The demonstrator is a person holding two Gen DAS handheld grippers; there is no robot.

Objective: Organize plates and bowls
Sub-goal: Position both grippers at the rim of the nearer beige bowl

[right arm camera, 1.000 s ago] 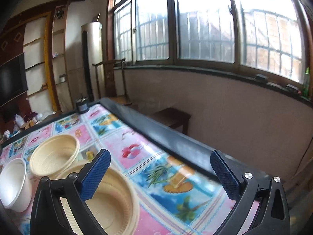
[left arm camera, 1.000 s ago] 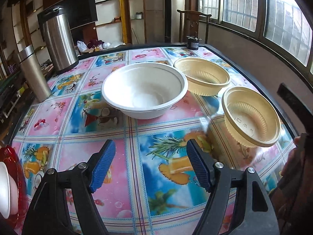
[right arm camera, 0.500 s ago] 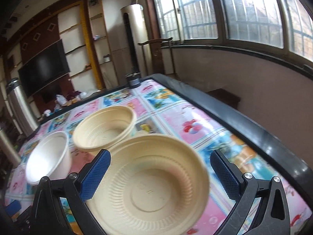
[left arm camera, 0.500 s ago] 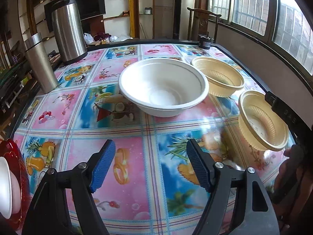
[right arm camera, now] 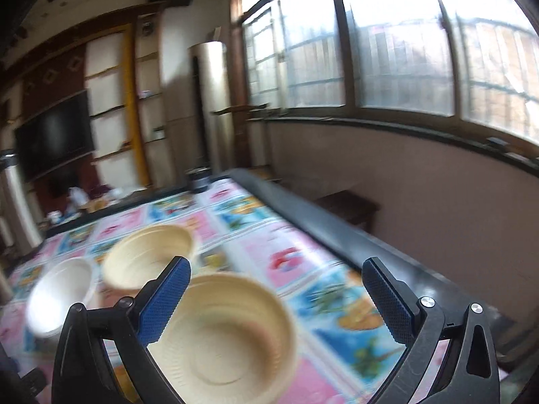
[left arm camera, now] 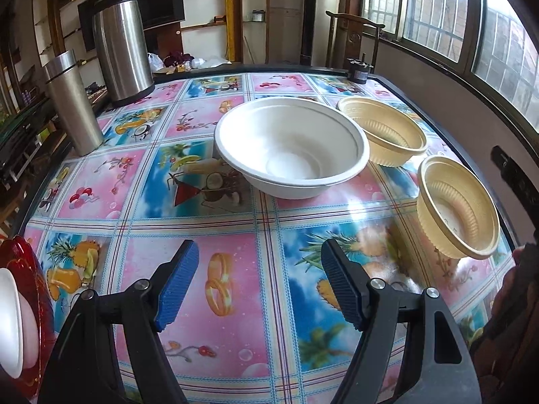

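A large white bowl point(left arm camera: 293, 148) sits mid-table, with a tan ribbed bowl point(left arm camera: 384, 131) behind it on the right and a second tan bowl point(left arm camera: 458, 208) at the right edge. My left gripper point(left arm camera: 259, 286) is open over bare tablecloth, well short of the white bowl. At the far left lies a red plate point(left arm camera: 32, 269) with a white dish point(left arm camera: 10, 316) on it. My right gripper point(right arm camera: 273, 303) is open just above the nearer tan bowl point(right arm camera: 229, 340), its left pad over the rim. The other tan bowl point(right arm camera: 148, 259) and the white bowl point(right arm camera: 57, 293) lie beyond, blurred.
A steel kettle point(left arm camera: 121, 40) and a steel tumbler point(left arm camera: 72, 104) stand at the table's back left. A small dark jar point(left arm camera: 358, 70) sits at the far right corner. The black table edge point(right arm camera: 337, 229) runs along a wall under windows. A chair point(left arm camera: 353, 43) stands behind.
The left gripper has drifted left and tilted, so the bowls shifted right in its view. The right gripper has swung toward the table and come down near the nearer tan bowl.
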